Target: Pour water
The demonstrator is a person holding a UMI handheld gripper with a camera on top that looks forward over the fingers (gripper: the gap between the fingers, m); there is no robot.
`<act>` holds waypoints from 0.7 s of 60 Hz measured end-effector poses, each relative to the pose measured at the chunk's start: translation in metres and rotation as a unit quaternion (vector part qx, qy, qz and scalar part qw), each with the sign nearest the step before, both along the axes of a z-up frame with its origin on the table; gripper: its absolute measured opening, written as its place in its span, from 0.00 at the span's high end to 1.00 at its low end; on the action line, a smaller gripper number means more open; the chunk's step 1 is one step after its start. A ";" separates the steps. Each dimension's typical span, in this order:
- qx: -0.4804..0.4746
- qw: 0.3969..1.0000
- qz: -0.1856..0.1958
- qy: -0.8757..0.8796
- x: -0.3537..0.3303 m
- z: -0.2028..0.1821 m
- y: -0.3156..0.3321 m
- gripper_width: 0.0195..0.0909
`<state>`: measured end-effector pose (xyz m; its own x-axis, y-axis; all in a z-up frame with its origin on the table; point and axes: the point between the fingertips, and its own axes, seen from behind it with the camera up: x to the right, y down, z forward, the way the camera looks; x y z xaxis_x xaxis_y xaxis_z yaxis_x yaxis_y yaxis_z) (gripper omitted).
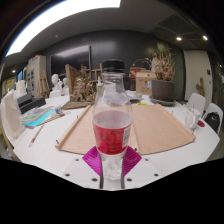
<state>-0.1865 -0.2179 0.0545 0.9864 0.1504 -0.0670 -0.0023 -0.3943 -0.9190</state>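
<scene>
And here we are, right up close on the bottle (112, 120), a clear plastic one with a pale cap, standing upright and dead centre between the gripper's (112, 160) fingers. Its lower half glows red with liquid, the upper half is see-through. The magenta pads (94, 160) sit snug at either side of the bottle's base, and it looks as though both press on it, so the gripper is pinching the bottle.

Beneath and beyond it, a white round table (170, 160) spreads out, and on it lies a wide brown sheet of cardboard (160, 128), just behind the bottle and reaching off to the right.

Over to the left, near the table's edge, a flat item with a teal face (42, 117) lies on the white top; what it is I can't make out. On the right side, a clear glass (190, 116) stands near the cardboard's far right corner, well apart from the bottle.

Far back, a dark wall, with cluttered shelves and boxes (75, 85) on the left and a potted dry plant (163, 85) on the right. Overhead, a long bright ceiling light (60, 18) sweeps across the room.
</scene>
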 end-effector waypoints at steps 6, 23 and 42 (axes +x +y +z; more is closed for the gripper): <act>-0.008 1.000 0.003 0.004 0.001 0.002 -0.001 0.96; 0.009 0.997 0.011 0.075 0.018 0.088 0.018 0.96; -0.023 0.901 -0.038 0.431 0.113 0.201 0.100 0.96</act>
